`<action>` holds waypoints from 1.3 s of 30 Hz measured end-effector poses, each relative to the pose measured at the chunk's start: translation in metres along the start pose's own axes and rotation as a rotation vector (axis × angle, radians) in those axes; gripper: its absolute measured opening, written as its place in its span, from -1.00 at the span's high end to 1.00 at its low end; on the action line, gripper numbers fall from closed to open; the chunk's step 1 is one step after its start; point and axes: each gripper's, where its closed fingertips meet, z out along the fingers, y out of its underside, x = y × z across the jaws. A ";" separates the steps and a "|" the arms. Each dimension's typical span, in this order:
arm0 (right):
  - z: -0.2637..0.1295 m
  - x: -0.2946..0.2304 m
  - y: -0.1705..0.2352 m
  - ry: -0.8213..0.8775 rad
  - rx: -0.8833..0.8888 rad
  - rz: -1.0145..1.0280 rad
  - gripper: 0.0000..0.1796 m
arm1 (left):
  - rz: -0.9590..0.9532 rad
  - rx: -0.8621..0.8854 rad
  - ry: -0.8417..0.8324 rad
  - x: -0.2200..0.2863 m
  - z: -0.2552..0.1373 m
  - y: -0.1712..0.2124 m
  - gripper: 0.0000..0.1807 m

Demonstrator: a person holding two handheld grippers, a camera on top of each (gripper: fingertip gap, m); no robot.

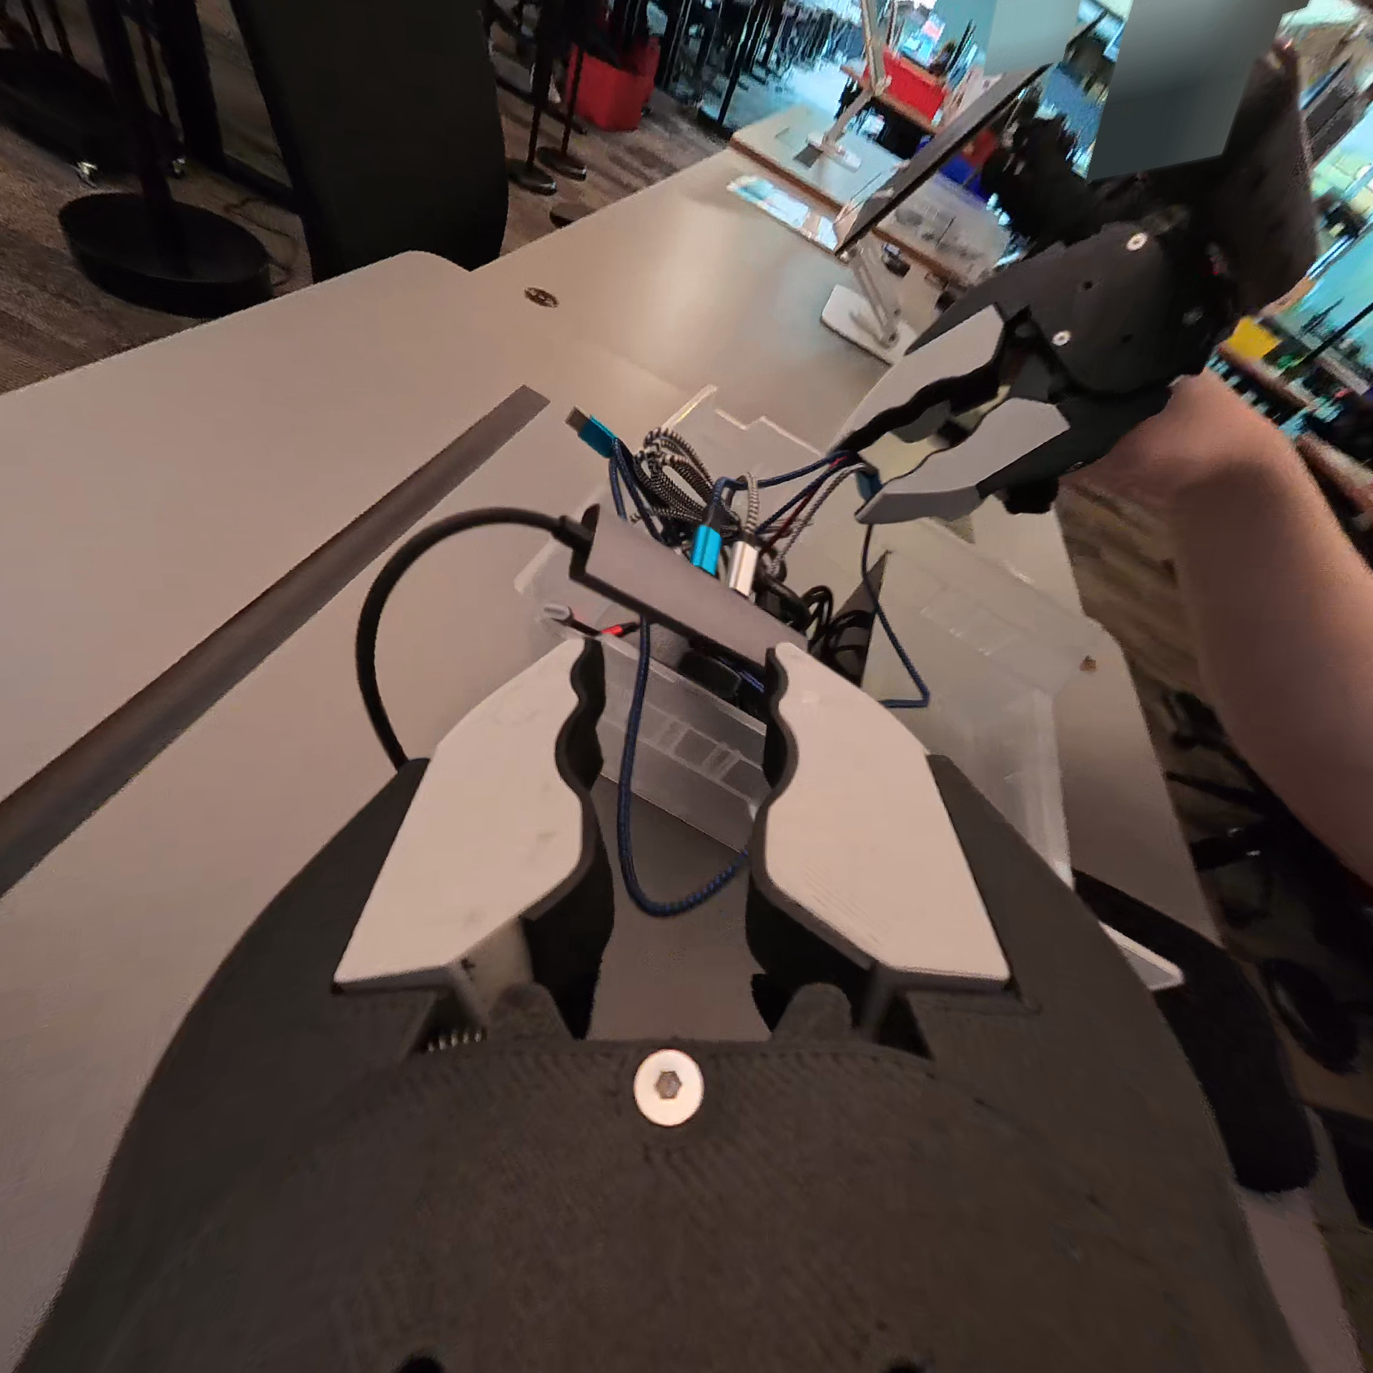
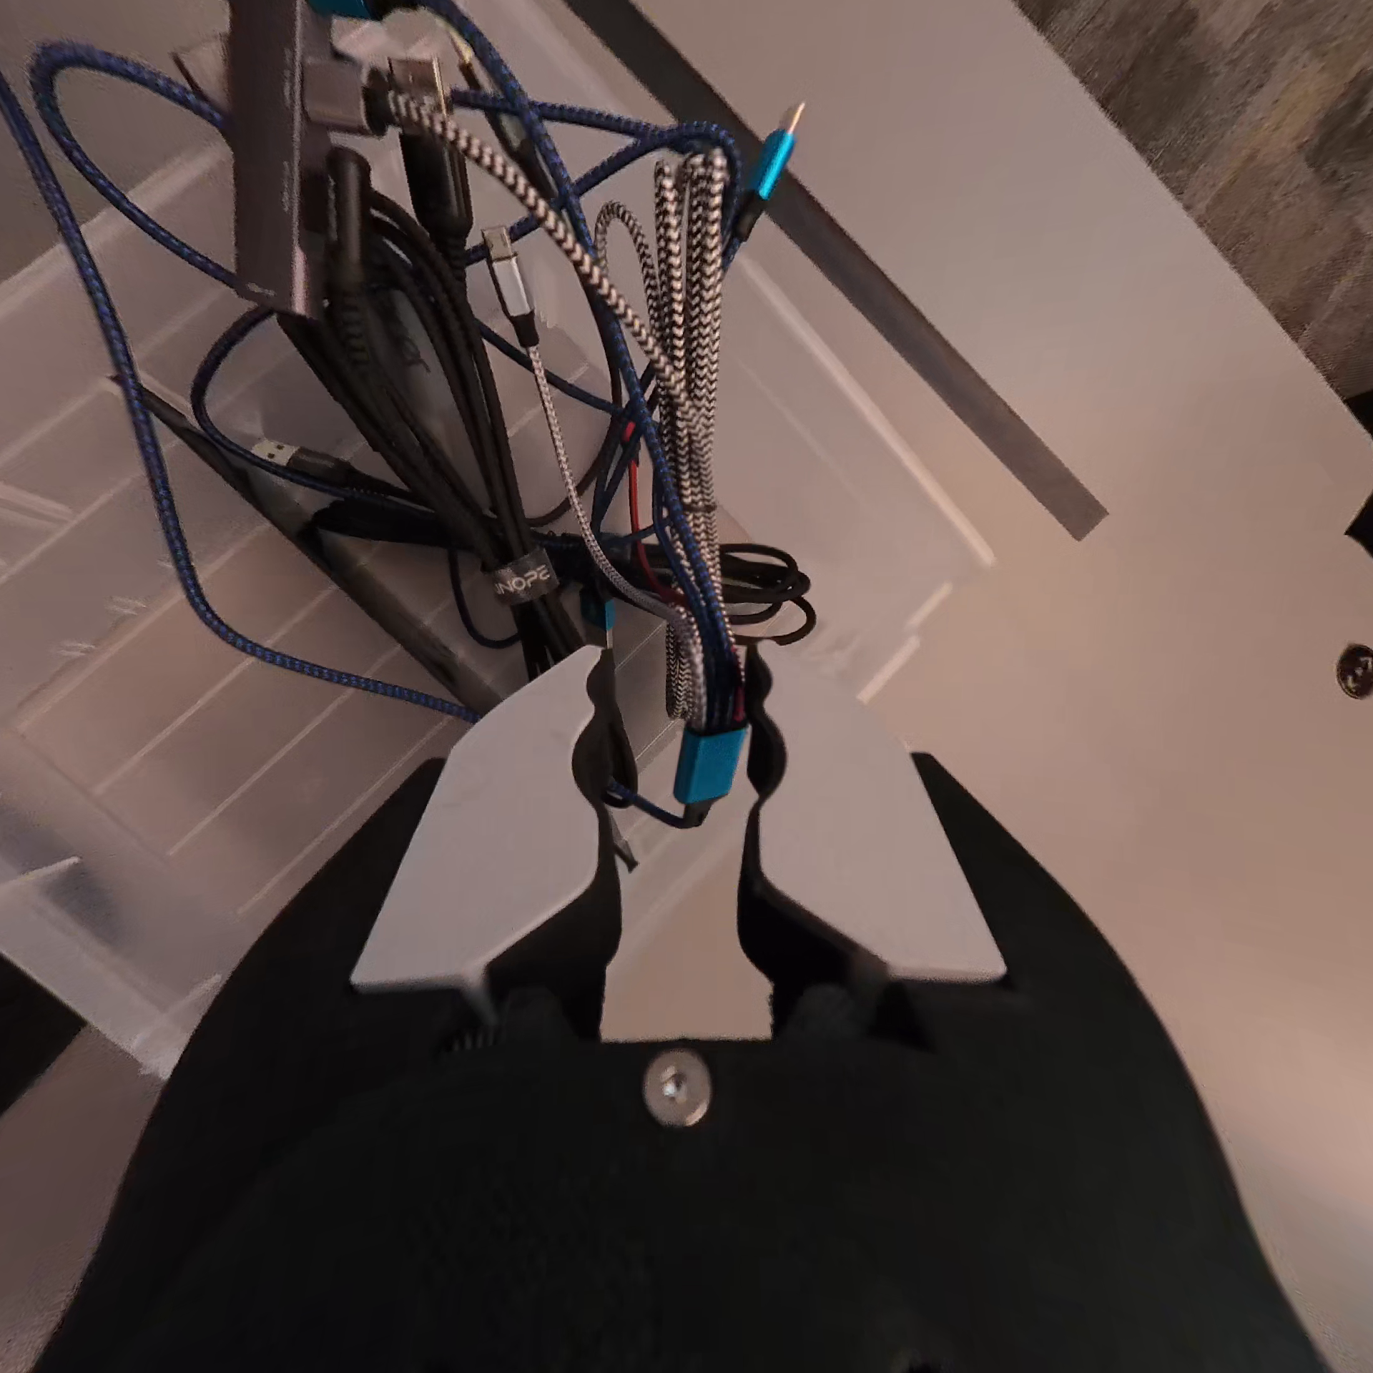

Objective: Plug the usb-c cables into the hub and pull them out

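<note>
Table (image 1: 223, 446), grey and wide, lies under both grippers. Ahead of the left gripper (image 1: 680, 661) stands a clear plastic bin (image 1: 691, 750) full of tangled cables (image 2: 520, 461). The left gripper holds the grey hub (image 1: 669, 587) between its two fingertips, lifted above the bin; a black cord (image 1: 379, 609) curves from the hub's far end. The right gripper (image 2: 676, 661) is up and to the right of the hub. Its jaws stand narrow around a blue cable junction (image 2: 709, 761), but a firm grip I cannot tell. A blue plug (image 1: 704, 550) sits in the hub.
</note>
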 end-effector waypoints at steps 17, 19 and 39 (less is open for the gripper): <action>0.017 -0.074 -0.175 -0.044 0.177 -0.189 0.45 | -0.062 0.233 -0.124 0.011 -0.140 -0.001 0.63; 0.037 -0.069 -0.176 -0.043 0.098 -0.172 0.44 | -0.041 0.229 -0.155 0.013 -0.152 0.000 0.63; -0.027 -0.075 -0.177 0.013 0.369 -0.067 0.48 | 0.085 0.168 -0.241 0.039 -0.204 0.001 0.49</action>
